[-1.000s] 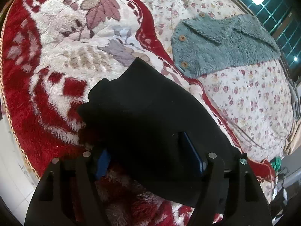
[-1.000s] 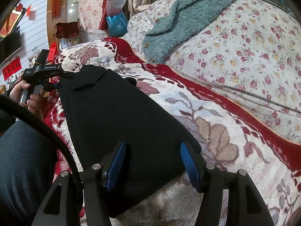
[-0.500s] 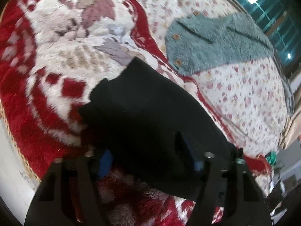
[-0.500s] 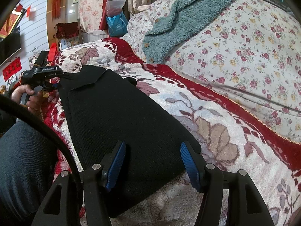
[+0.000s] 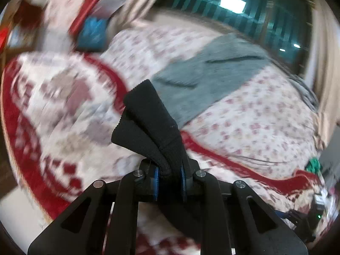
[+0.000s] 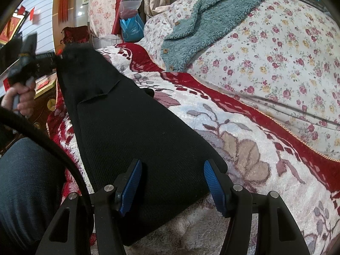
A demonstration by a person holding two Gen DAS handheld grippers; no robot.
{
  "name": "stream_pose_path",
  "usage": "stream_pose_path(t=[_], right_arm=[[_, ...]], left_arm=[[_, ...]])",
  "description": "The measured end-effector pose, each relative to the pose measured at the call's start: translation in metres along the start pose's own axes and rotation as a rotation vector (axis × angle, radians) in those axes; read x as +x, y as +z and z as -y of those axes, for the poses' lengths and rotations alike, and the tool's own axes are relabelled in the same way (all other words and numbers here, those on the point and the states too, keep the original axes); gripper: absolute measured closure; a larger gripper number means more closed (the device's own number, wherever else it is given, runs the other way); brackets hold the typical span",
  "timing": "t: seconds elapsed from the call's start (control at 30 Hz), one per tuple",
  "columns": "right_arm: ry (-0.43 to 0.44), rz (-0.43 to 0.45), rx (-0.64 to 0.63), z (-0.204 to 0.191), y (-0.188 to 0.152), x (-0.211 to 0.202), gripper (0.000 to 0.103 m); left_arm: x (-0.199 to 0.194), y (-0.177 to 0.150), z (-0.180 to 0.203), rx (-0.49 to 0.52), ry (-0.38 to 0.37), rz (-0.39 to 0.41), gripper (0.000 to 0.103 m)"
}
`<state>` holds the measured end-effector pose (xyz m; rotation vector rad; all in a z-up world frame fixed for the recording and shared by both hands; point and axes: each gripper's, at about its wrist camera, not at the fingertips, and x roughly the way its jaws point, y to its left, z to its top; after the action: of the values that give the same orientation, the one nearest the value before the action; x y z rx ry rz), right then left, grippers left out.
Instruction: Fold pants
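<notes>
Left gripper [image 5: 169, 177] is clamped on a bunched end of the black pants [image 6: 136, 131]; its jaws have just been closing and the knit fabric is pinched between the blue pads [image 5: 156, 178]. That end stands up off the bed as a folded, ribbed flap in the left wrist view, which is motion-blurred. In the right wrist view the same gripper shows at far left, blurred, in a person's hand [image 6: 21, 97], with the far end of the pants lifted and the cloth sloping down from it.

Right gripper [image 6: 172, 182] stands wide, blue pads on either side of the near end of the pants, not pressing; whether the tips touch the cloth I cannot tell. That near end lies flat on the red and white blanket [image 6: 244, 148].

The pants run as one long narrow strip from near to far-left, so the legs look already laid one on the other. Judged progress: lengthwise fold done, crosswise fold only starting, the far end picked up but not yet brought over. Left to do: carry that end to the near end, lay it down, flatten, maybe fold once more.

Beyond, a grey-green fleece jacket [image 6: 204, 21] lies on the floral quilt [image 6: 286, 53], well apart. A knee in dark jeans [image 6: 25, 180] sits near left.
</notes>
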<state>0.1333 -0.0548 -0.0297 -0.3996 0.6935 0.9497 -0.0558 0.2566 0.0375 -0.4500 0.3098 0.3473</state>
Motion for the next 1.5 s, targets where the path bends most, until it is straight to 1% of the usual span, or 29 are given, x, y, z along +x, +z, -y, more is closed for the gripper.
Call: stream_pose_path(t=[0.1,0.2,0.23,0.37,0.47,0.5,0.6,0.63,0.67,0.73,0.8,0.87,0.97,1.03,1.1,1.23,1.3,1.33,1.37,1.4,1.47,1.5], right_arm=[[0.000,0.000,0.003,0.000,0.000,0.000,0.044],[0.015,-0.004,0.025,0.001,0.002,-0.001,0.044],[0.039,0.002,0.051,0.003,0.002,-0.003,0.044],[0.045,0.076,0.088,0.007,0.011,-0.018,0.044],[0.028,0.125,0.134,0.006,0.020,-0.026,0.044],[0.043,0.136,0.144,0.005,0.022,-0.027,0.044],[0.056,0.156,0.132,-0.001,0.025,-0.031,0.044],[0.052,0.166,0.135,0.000,0.025,-0.033,0.044],[0.027,0.178,0.154,0.002,0.025,-0.037,0.044],[-0.023,0.196,0.208,0.012,0.023,-0.043,0.044],[-0.102,0.214,0.310,0.031,0.017,-0.050,0.044],[-0.128,0.235,0.420,0.050,0.010,-0.056,0.044],[-0.159,0.230,0.512,0.067,0.004,-0.058,0.044],[-0.143,0.232,0.534,0.070,0.004,-0.059,0.044],[-0.124,0.241,0.526,0.067,0.005,-0.061,0.044],[-0.080,0.270,0.450,0.052,0.013,-0.064,0.044],[-0.038,0.292,0.420,0.046,0.017,-0.064,0.044],[-0.005,0.306,0.406,0.043,0.018,-0.065,0.044],[0.065,0.321,0.379,0.038,0.021,-0.064,0.044],[0.116,0.317,0.362,0.034,0.024,-0.061,0.044],[0.219,0.281,0.333,0.026,0.030,-0.049,0.044],[0.247,0.260,0.337,0.025,0.032,-0.044,0.044]], left_arm=[[-0.002,0.000,0.033,0.078,-0.054,0.005,0.089],[0.003,-0.008,0.057,0.119,-0.108,-0.039,0.089],[0.005,-0.012,0.063,0.130,-0.129,-0.055,0.089],[0.008,-0.028,0.089,0.215,-0.203,-0.116,0.089],[0.013,-0.042,0.110,0.300,-0.258,-0.194,0.089],[0.016,-0.045,0.117,0.325,-0.275,-0.232,0.089],[0.023,-0.056,0.139,0.419,-0.314,-0.317,0.089],[0.026,-0.061,0.149,0.458,-0.325,-0.349,0.089],[0.029,-0.065,0.159,0.496,-0.335,-0.383,0.089],[0.034,-0.076,0.177,0.565,-0.323,-0.424,0.089],[0.039,-0.089,0.196,0.663,-0.291,-0.457,0.089],[0.042,-0.101,0.214,0.751,-0.269,-0.491,0.089],[0.041,-0.116,0.226,0.819,-0.240,-0.518,0.089],[0.041,-0.123,0.234,0.849,-0.229,-0.530,0.089],[0.041,-0.130,0.238,0.870,-0.228,-0.541,0.089],[0.042,-0.139,0.244,0.902,-0.232,-0.580,0.089],[0.044,-0.139,0.243,0.898,-0.233,-0.589,0.088],[0.045,-0.138,0.242,0.889,-0.240,-0.595,0.088],[0.046,-0.138,0.241,0.884,-0.242,-0.598,0.088],[0.046,-0.139,0.241,0.879,-0.243,-0.601,0.088],[0.047,-0.139,0.240,0.872,-0.246,-0.602,0.088],[0.047,-0.139,0.239,0.867,-0.248,-0.601,0.088]])
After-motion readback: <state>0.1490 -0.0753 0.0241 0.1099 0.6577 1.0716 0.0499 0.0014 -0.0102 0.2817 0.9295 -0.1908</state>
